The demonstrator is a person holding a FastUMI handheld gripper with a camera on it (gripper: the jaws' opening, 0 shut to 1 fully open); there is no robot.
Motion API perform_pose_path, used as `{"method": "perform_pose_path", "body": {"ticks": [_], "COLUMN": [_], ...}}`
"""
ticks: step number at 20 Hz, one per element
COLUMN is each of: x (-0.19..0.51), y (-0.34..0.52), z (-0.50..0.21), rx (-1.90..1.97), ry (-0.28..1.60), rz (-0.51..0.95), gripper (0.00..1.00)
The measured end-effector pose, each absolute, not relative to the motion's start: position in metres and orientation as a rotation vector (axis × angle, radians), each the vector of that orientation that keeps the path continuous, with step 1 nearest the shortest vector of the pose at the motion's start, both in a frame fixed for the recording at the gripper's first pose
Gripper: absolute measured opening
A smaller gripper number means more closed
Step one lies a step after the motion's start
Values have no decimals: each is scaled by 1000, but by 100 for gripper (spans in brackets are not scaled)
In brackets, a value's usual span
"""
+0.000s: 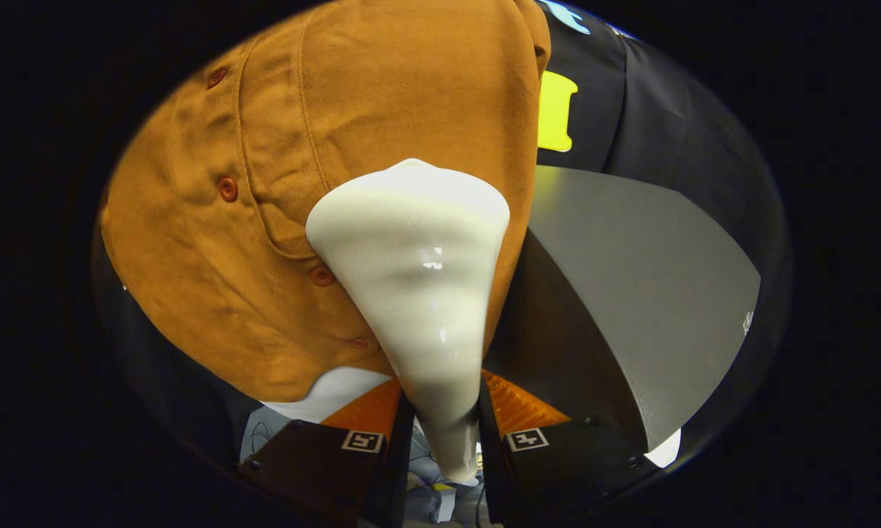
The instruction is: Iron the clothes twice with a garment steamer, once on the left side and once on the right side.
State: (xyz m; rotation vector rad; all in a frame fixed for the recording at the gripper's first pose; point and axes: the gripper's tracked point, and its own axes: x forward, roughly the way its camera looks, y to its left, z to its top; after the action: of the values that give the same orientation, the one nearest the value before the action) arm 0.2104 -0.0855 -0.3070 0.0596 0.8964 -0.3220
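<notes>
A: Where's the gripper (444, 433)?
B: Clamped on the glossy cream cone-shaped steamer's (418, 279) narrow handle, both fingers pressing.
A: And its head?
B: Ahead, against the brown buttoned cotton shirt (279, 183). No readable writing.

Grey flat surface (653, 293) sits beyond the fingers, off to the right of the steamer (418, 279); its top shows bare and matte; the brown garment (338, 147) overlaps its far edge; gripper (444, 425) clamps the steamer's narrow neck.
</notes>
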Motion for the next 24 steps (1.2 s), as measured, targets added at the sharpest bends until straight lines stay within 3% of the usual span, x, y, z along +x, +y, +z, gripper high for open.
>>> {"method": "perform_pose_path", "body": {"ticks": [8, 13, 24], "x": [212, 223, 263], "y": [-81, -33, 85], "z": [-219, -146, -111], "rx": [35, 17, 8], "ry": [687, 511, 404], "rz": [-341, -271, -95], "gripper": [46, 46, 46]}}
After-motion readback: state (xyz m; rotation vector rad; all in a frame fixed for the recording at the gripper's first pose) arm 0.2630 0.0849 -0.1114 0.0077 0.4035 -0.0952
